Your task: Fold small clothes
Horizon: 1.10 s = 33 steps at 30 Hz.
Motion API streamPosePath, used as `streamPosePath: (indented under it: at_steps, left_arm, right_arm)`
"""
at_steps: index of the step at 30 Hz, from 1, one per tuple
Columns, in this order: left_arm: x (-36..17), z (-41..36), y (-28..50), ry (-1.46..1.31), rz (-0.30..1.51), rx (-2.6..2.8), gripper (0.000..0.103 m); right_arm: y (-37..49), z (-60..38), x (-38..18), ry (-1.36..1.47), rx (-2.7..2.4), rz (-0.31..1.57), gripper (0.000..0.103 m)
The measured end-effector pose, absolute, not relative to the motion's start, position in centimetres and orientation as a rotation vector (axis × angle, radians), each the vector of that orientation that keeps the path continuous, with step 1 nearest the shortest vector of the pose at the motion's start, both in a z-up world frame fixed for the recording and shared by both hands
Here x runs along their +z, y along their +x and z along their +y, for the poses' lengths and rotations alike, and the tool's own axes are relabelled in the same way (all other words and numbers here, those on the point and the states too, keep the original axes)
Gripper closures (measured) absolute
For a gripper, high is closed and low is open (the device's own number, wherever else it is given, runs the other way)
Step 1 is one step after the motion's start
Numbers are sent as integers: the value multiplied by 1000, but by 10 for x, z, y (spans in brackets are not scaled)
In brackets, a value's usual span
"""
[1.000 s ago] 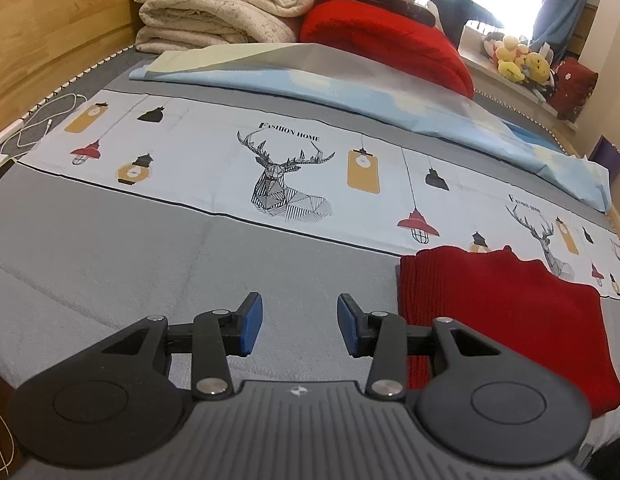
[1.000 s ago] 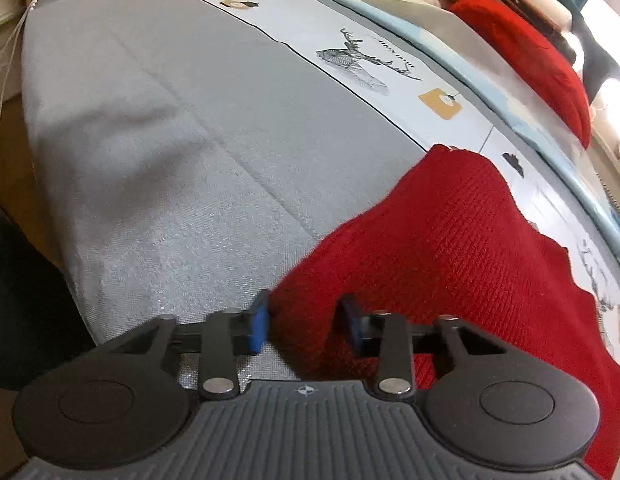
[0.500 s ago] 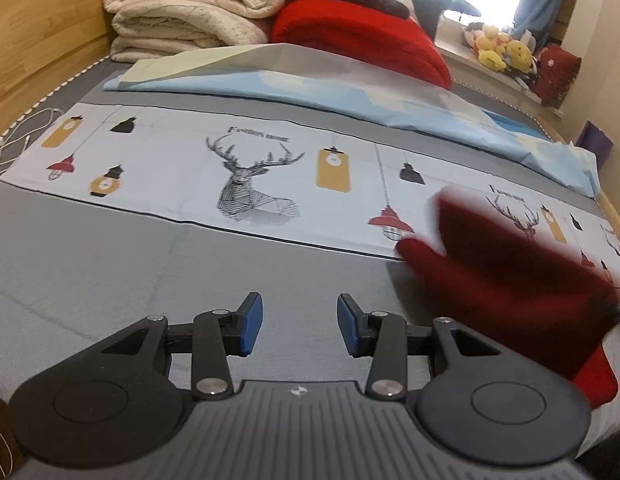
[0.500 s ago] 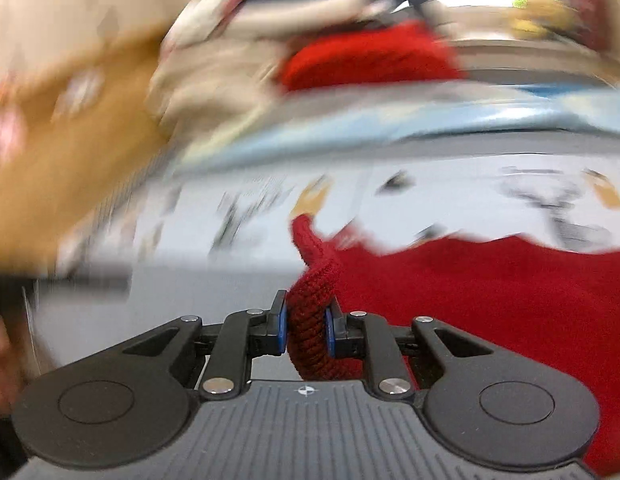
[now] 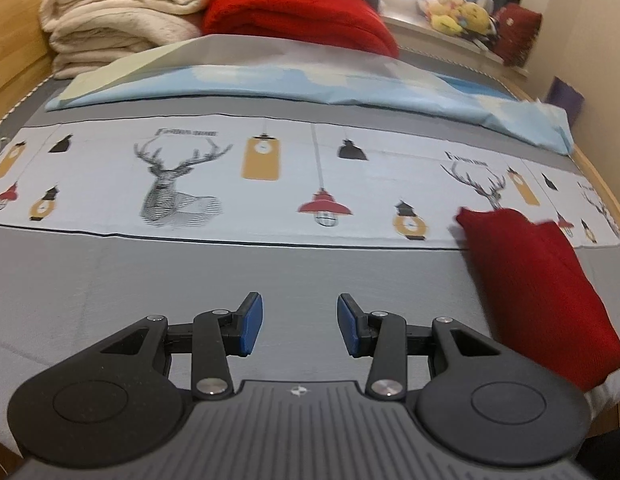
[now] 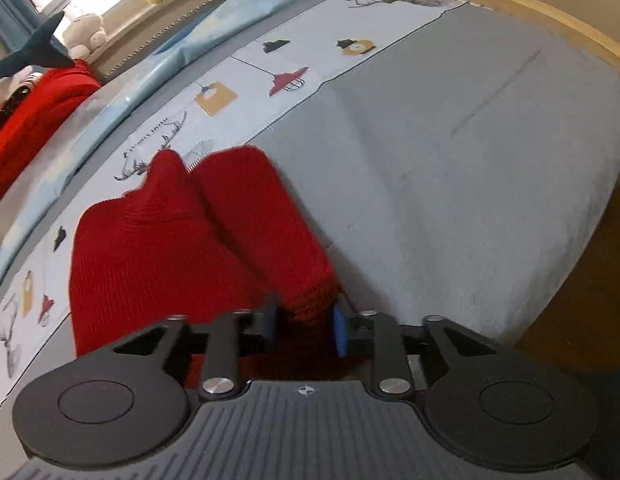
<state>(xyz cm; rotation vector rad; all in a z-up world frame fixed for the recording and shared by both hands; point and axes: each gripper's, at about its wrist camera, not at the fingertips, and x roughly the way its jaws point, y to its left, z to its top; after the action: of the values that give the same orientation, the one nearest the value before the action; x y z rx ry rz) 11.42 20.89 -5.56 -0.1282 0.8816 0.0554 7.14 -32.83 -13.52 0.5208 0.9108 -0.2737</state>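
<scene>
- Right wrist view: the right claw (image 6: 303, 326) is clamped on a bunched edge of a red knit (image 6: 157, 240), which lies doubled over itself on the bed (image 6: 470, 152), near the right edge of the mattress.
- Left wrist view: the left claw (image 5: 299, 326) hangs over bare grey sheet with its blue pads (image 5: 251, 324) apart, holding nothing; the knit (image 5: 538, 280) sits to its right, apart from it.
- The step in hand looks like carrying the pinched edge across to make a fold.
- To do it well, I would lay the edge down level with the layer beneath, let go only once the cloth rests flat, and bring the free claw over to pin or smooth the crease.
- The knit is thick, ribbed and soft, so it will likely bulge at the fold and spring back unless pressed.
- Its far end shows two rounded lobes with a groove between; its outline is slightly blurred.
- The sheet is smooth grey weave with a pale printed band (image 5: 269, 176) of deer and lamps beyond.
- Further off lie a light blue pillow (image 5: 310, 84), folded cream blankets (image 5: 121, 16) and a red blanket (image 5: 301, 16).
</scene>
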Motion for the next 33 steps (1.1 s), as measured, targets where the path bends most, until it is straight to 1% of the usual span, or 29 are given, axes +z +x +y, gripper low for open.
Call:
streamPosePath:
  at_steps: [3,7,8,9,11,14,17,18,19,21,23,24,25,26,33]
  left_arm:
    - [-59,196,120,-102,892,35,56]
    - [-64,183,129,-80,901,26,56]
    - [-65,180,131,-75,905,25,56]
    - [-67,177,133,-70,909,23,56]
    - [-69,171,135,-61,915,19,56]
    - [-73,160,139,-52,927,10,55]
    - [-79,148,142,-28,943,3,54]
    - [-81,144,144,-20,947,-1,54]
    - [-82,141,145,-14,949,-3,54]
    - [-83,135,148,2,951,-9,54]
    - [-85,130,151,11,951,-13,54]
    - [-86,128,153,10,954,-12,54]
    - [-87,126,154,8,958,-11,54]
    - [-87,124,155,7,959,-13,54]
    - [-91,98,161,10,957,-67,54]
  right_arm:
    - [76,-339,-106,413,-310,815,58]
    - [94,-365,-77,422,-233,717,56]
    - [104,-365,-73,395,-173,711,51]
    - [112,-361,-74,368,-102,717,49]
    - [136,-354,-85,341,33,774,41]
    - [164,-345,-122,378,181,911,40]
    - [173,-334,-155,443,199,1009,41]
    - [177,-332,-159,453,202,1047,42]
    - [180,-327,-157,447,208,1041,43]
    - [182,-318,-150,385,246,1012,50]
    - [182,-312,-148,340,277,1019,63]
    - [178,-312,-145,335,280,1017,67]
    - [175,-312,-142,329,286,1009,79]
    - [174,-314,-138,326,299,992,84]
    - [138,-344,-103,411,383,842,87]
